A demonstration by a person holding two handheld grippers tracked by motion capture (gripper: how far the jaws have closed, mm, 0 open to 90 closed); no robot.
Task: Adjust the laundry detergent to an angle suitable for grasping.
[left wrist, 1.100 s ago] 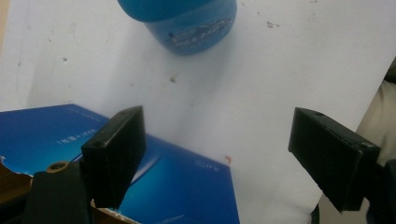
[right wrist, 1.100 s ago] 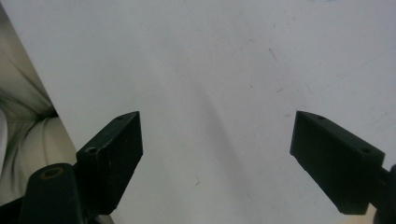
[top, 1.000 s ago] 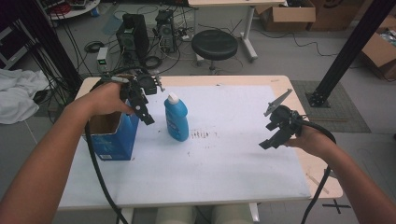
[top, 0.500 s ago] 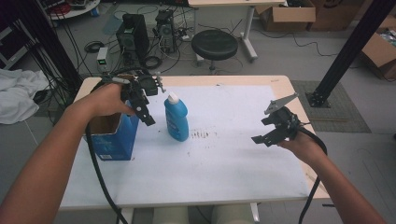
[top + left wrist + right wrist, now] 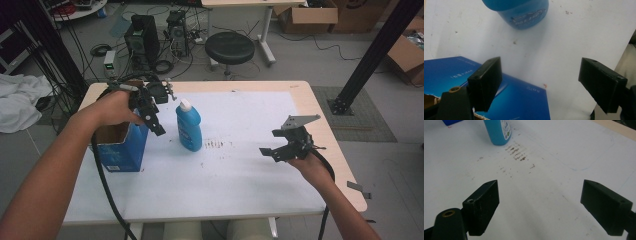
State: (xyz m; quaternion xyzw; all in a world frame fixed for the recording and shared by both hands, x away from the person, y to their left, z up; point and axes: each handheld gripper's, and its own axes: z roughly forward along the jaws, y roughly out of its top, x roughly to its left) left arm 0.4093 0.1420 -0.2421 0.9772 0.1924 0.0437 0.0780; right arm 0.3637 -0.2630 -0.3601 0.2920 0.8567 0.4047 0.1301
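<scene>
White sheet covers most of the table [image 5: 327,137], with pale wood showing round the edge, and there's a patch of brown smudgy marks [image 5: 216,145] near the middle. Room behind is pretty cluttered: a round black stool [image 5: 229,47], 2 computer towers [image 5: 160,32] on the floor with cables everywhere, cardboard boxes [image 5: 305,17] at the back, and a white cloth [image 5: 17,100] off to the left.

Blue bottle [image 5: 189,125] with a white cap stands upright left of centre, long axis vertical, cap end up. Just beside it on its left sits an open blue box [image 5: 122,147], flaps up, near the table's left edge.

Left gripper [image 5: 152,120] hangs over the box's right side, angled down toward the gap between box and bottle, jaws spread wide with nothing between them. Right gripper [image 5: 280,147] is well apart on the right side of the table, above the bare sheet, jaws also wide and empty, pointing left toward the bottle.

Left gripper view looks nearly straight down, so you get the bottle's lower body and the box's printed side with small white lettering, which the high view is too far off to make out. Right gripper view runs low across the sheet and catches the bottle's label and the smudges as rows of short streaks, plus faint blue pen lines on the sheet.
</scene>
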